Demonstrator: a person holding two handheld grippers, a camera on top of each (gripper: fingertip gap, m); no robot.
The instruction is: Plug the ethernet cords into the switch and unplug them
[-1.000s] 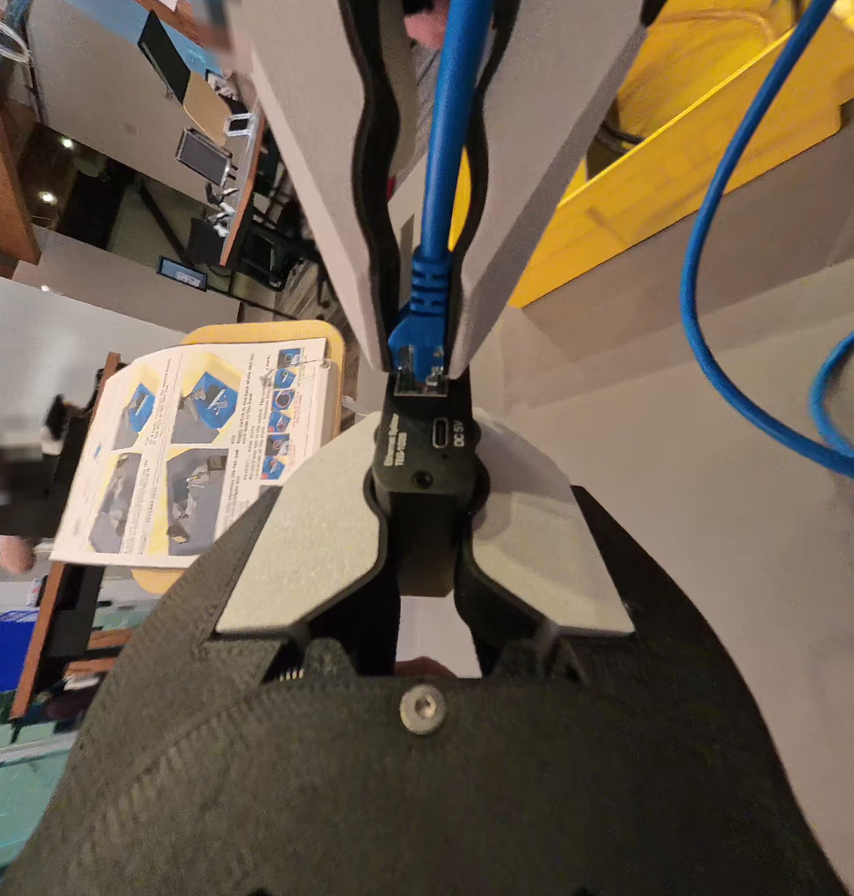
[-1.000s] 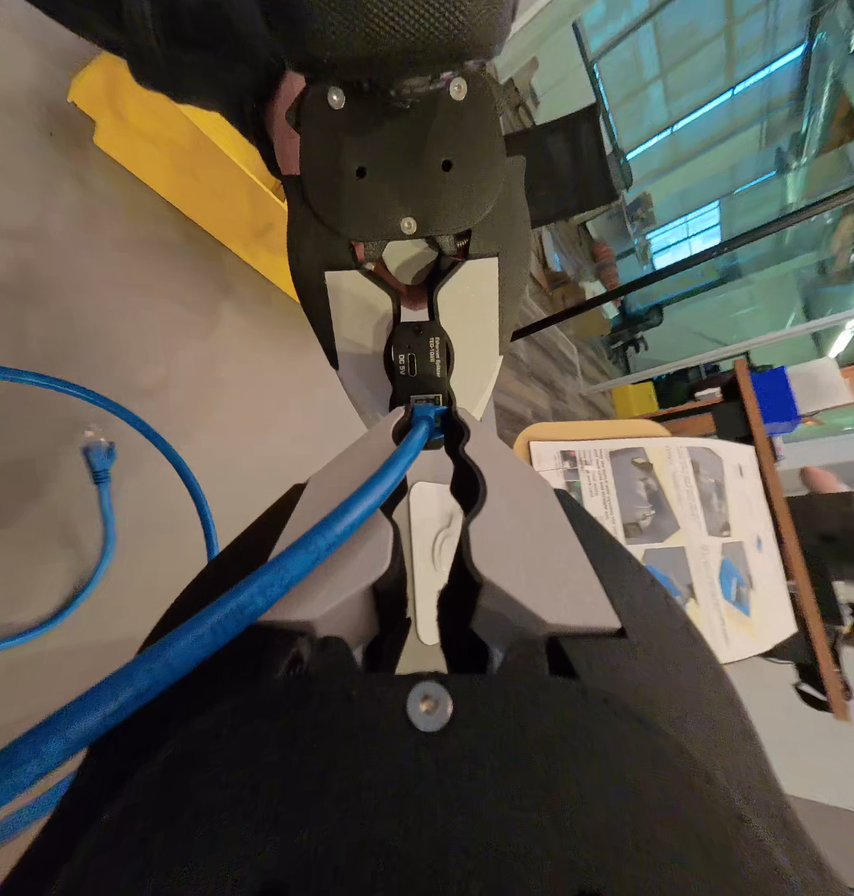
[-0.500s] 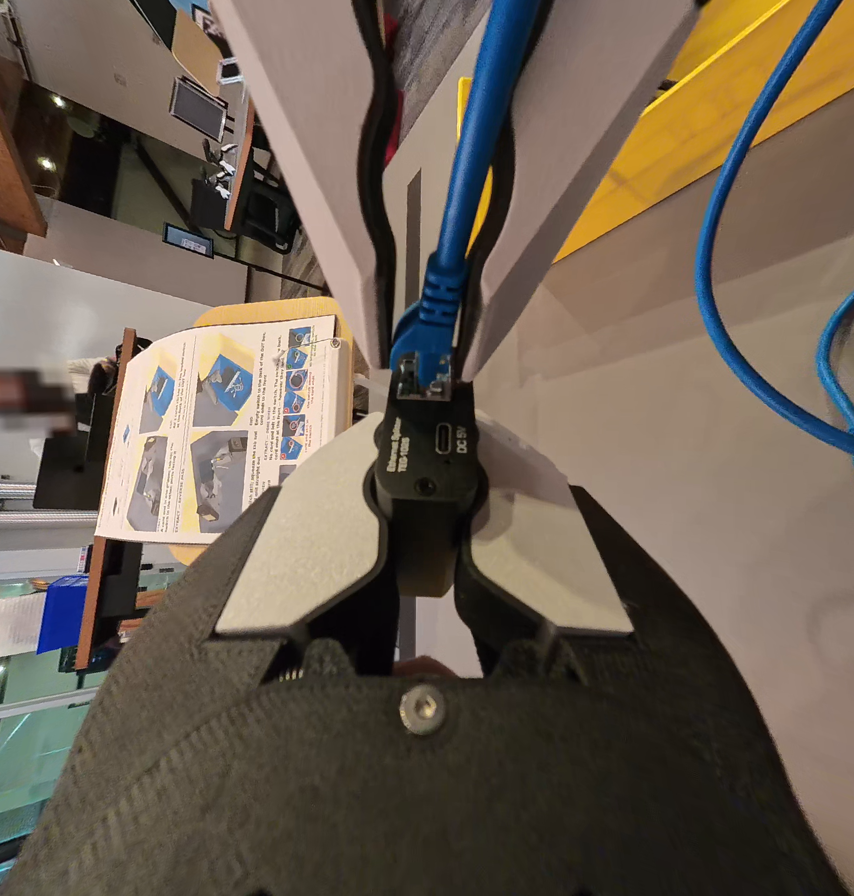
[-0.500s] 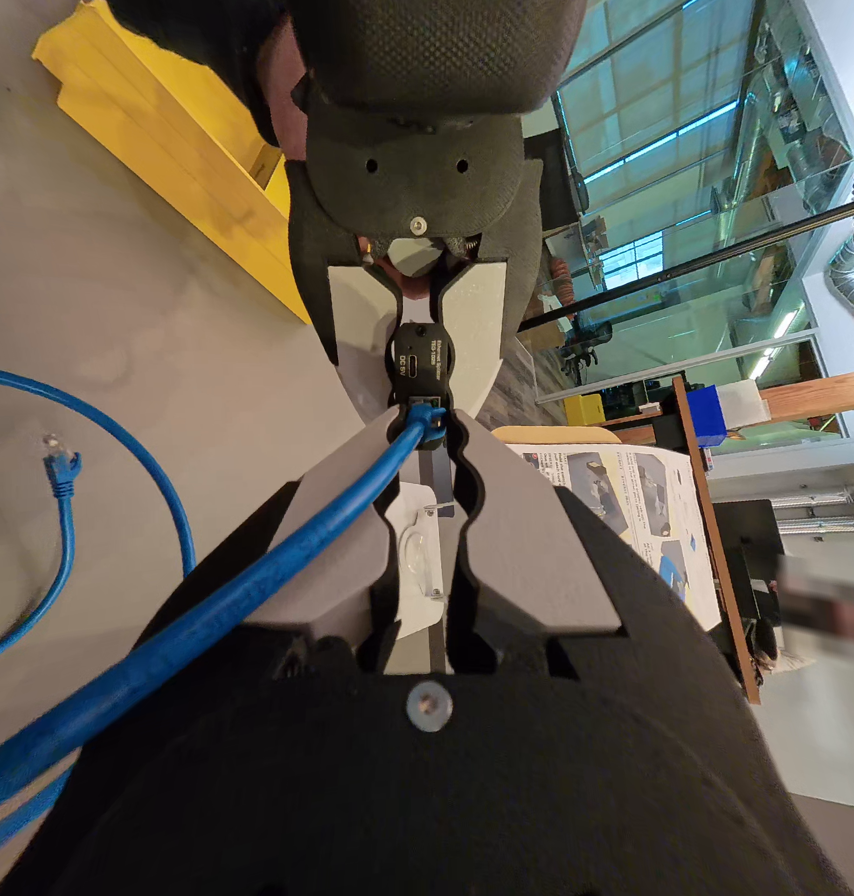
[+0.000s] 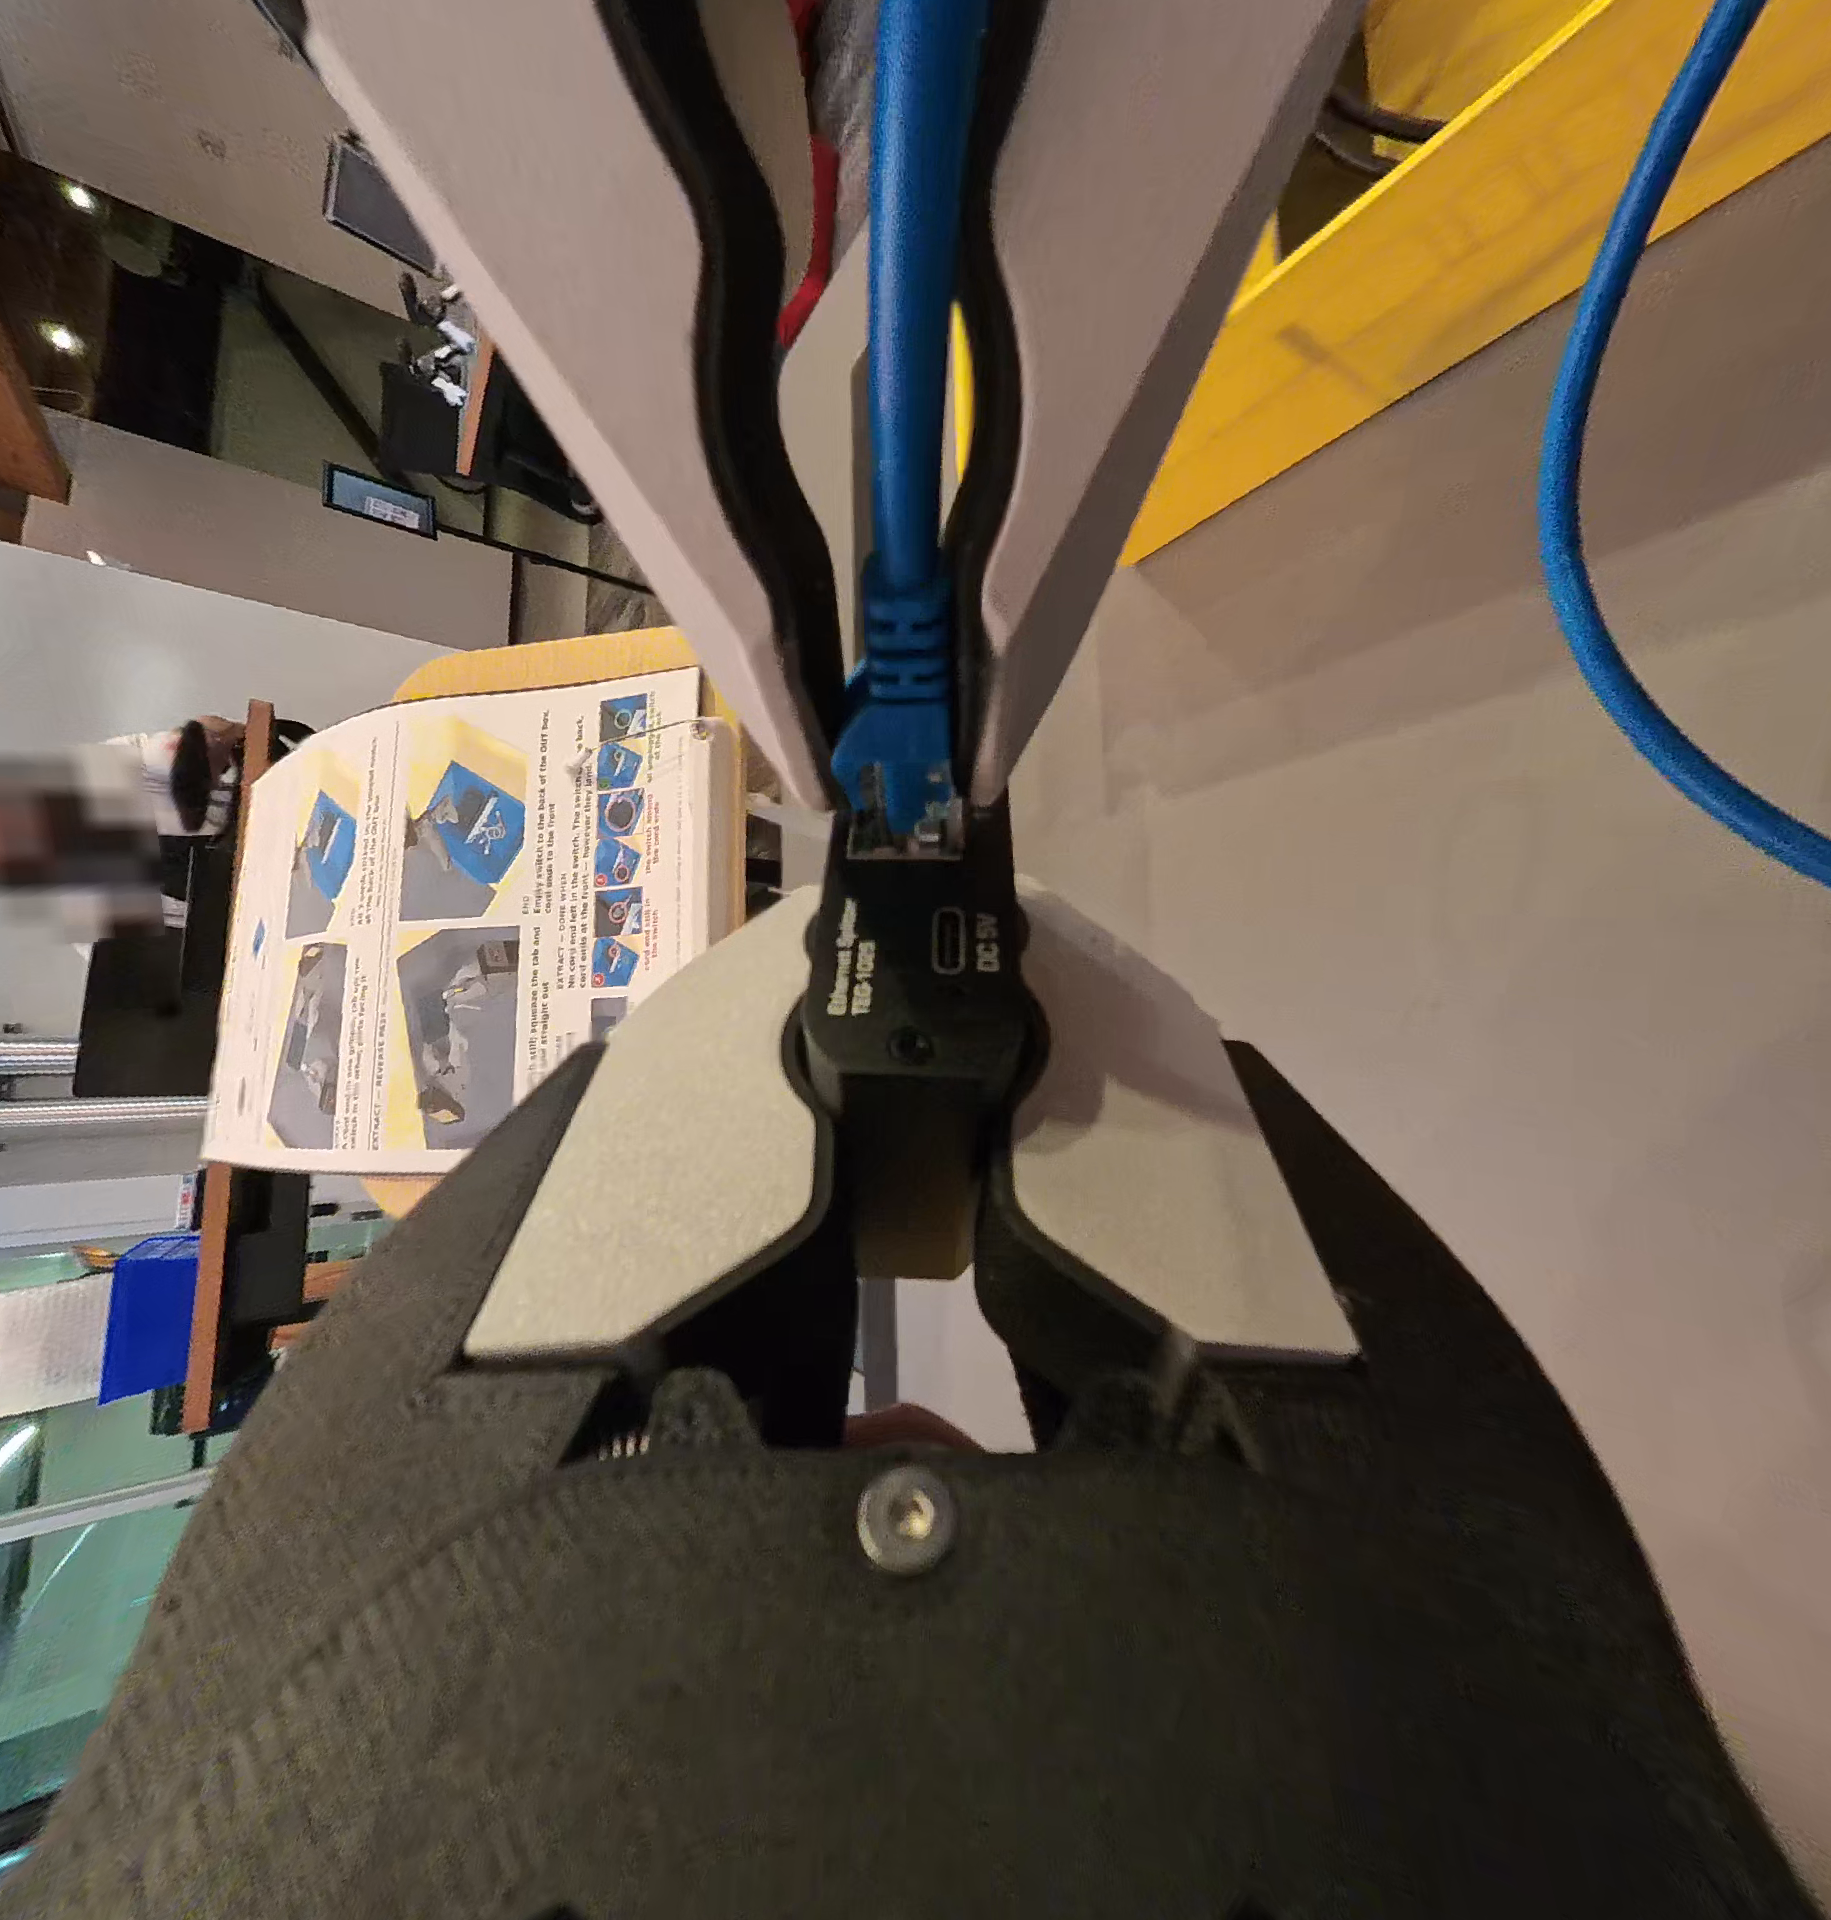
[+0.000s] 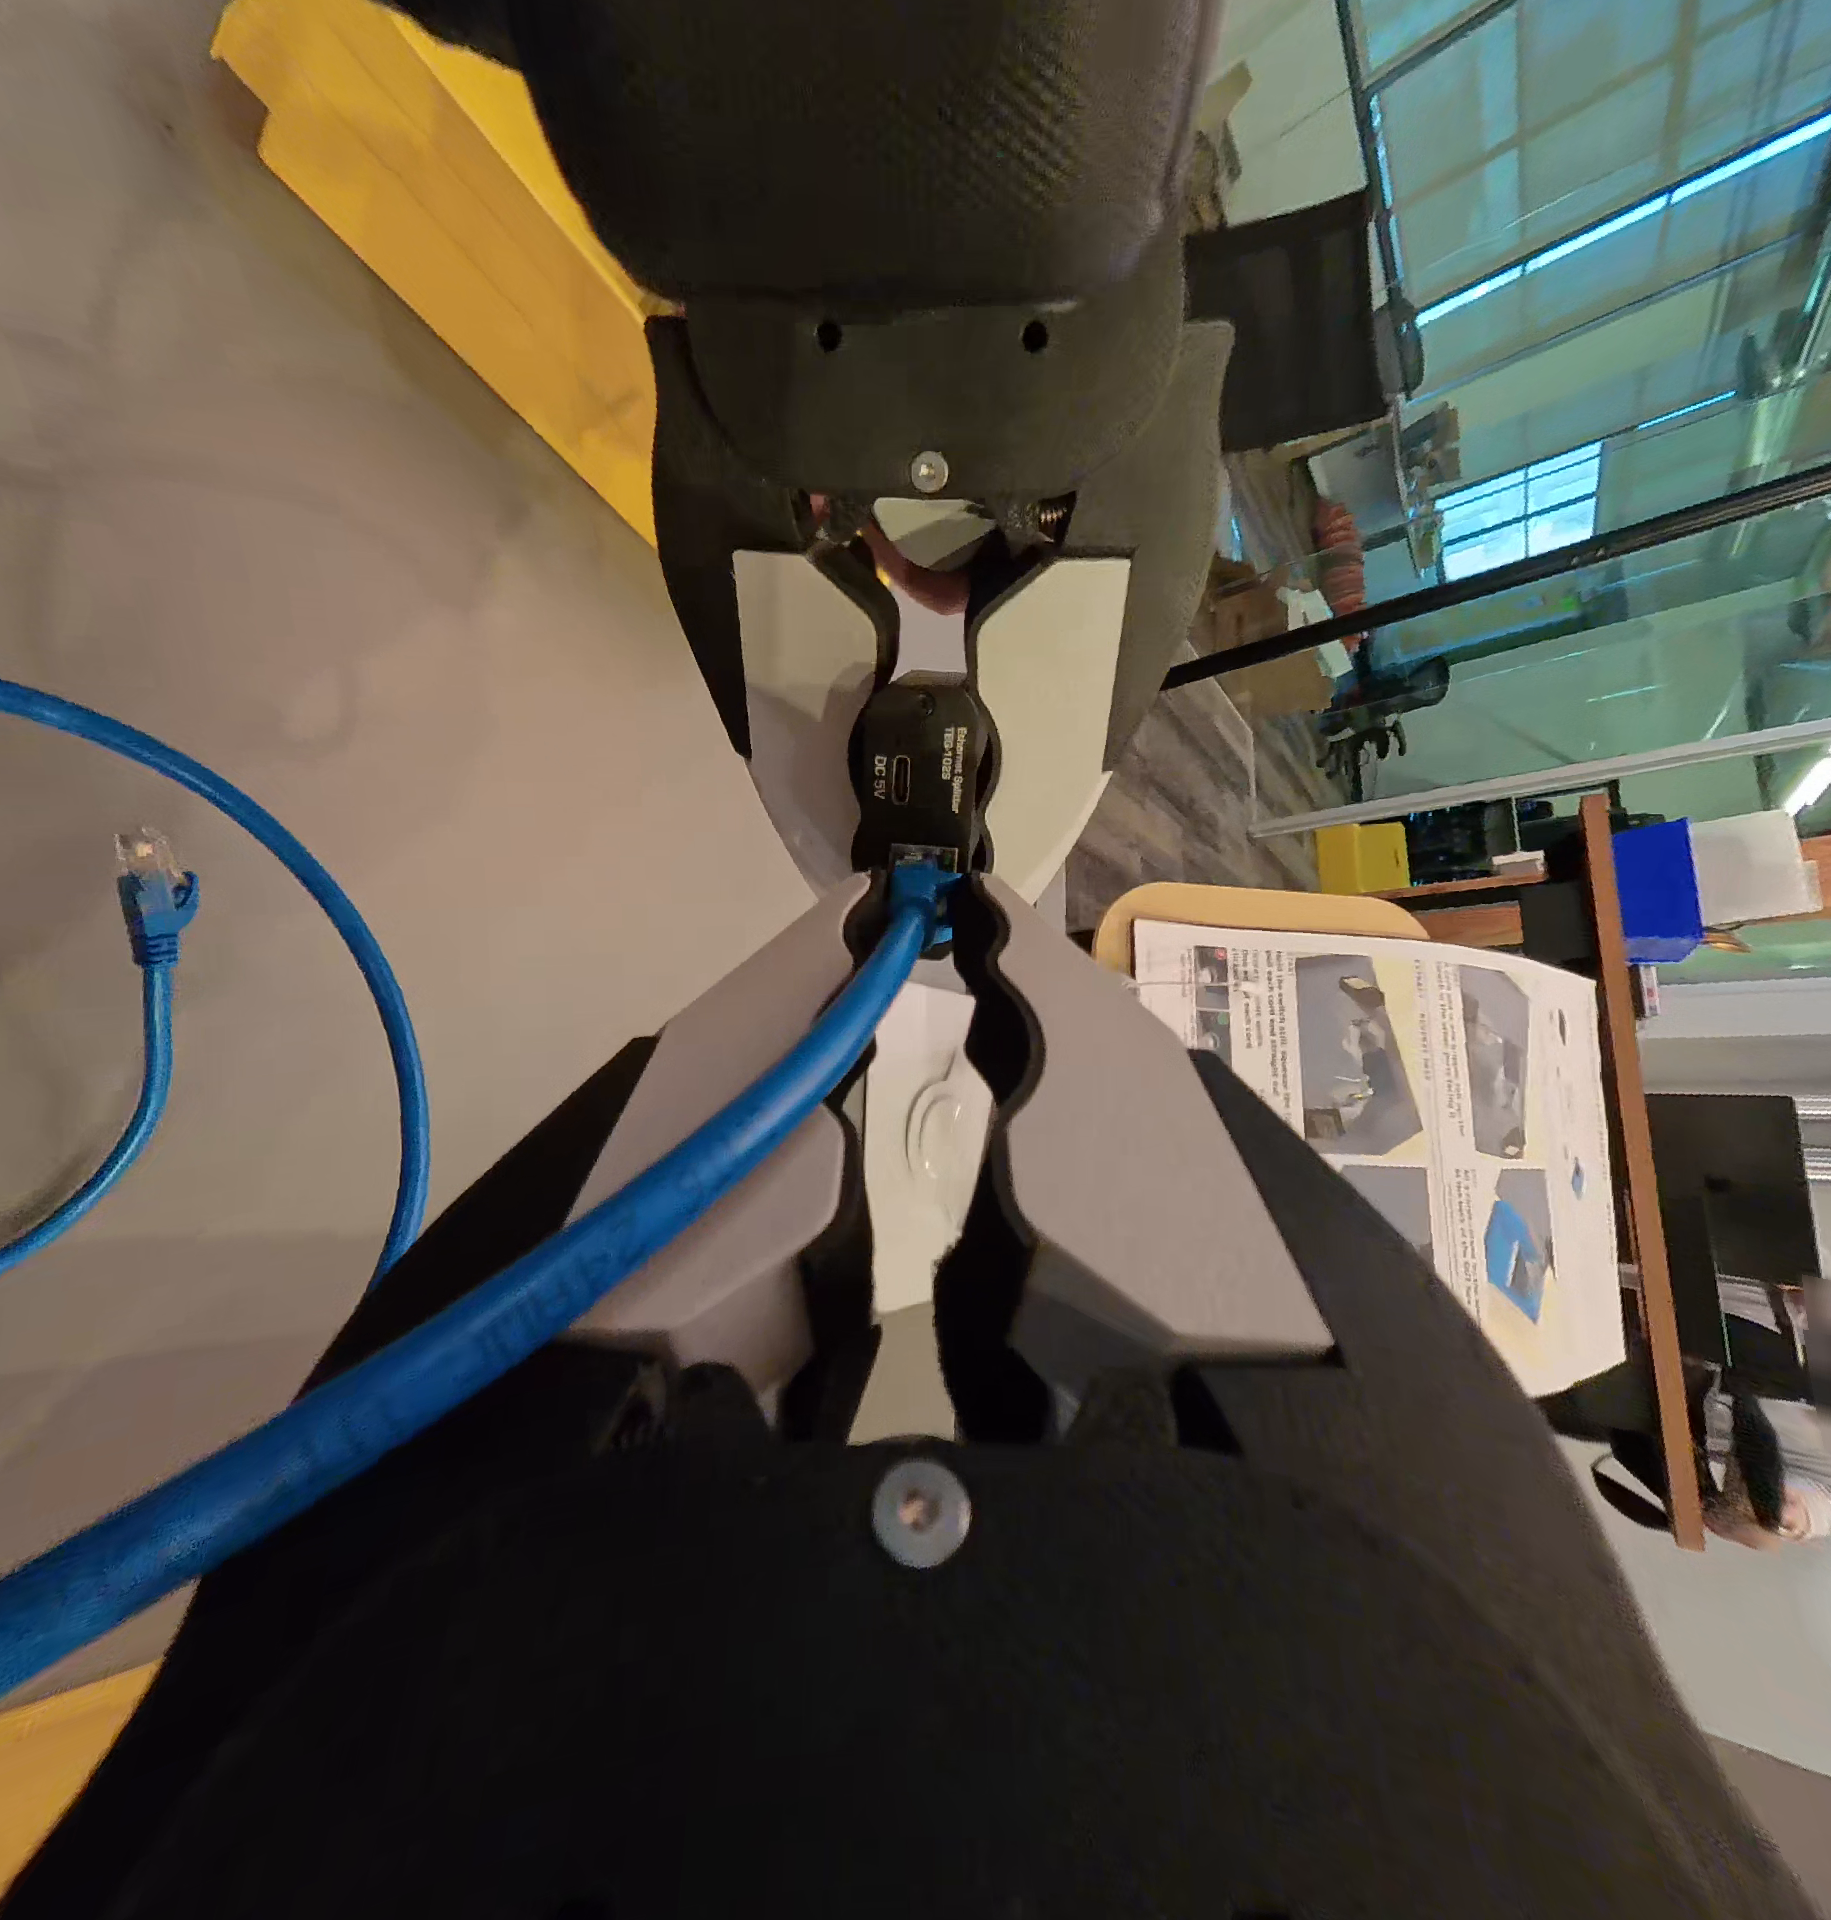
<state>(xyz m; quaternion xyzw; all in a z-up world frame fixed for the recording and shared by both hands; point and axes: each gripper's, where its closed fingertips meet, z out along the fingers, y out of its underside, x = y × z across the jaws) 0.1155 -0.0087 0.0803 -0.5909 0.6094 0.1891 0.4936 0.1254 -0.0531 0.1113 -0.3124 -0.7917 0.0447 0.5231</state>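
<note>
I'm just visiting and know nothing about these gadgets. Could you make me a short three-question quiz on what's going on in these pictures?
1. True or false: the left gripper is clamped on the small black switch.
2. What does the right gripper pinch? A) a yellow bin B) the blue cord's plug C) a sheet of paper
3. Fill in: a second blue plug lies loose on the grey ____.

Key
1. True: its pale fingers squeeze the switch from both sides.
2. B: the blue cord's plug sits at the mouth of the switch's port; whether it is fully seated cannot be told.
3. table.
</note>
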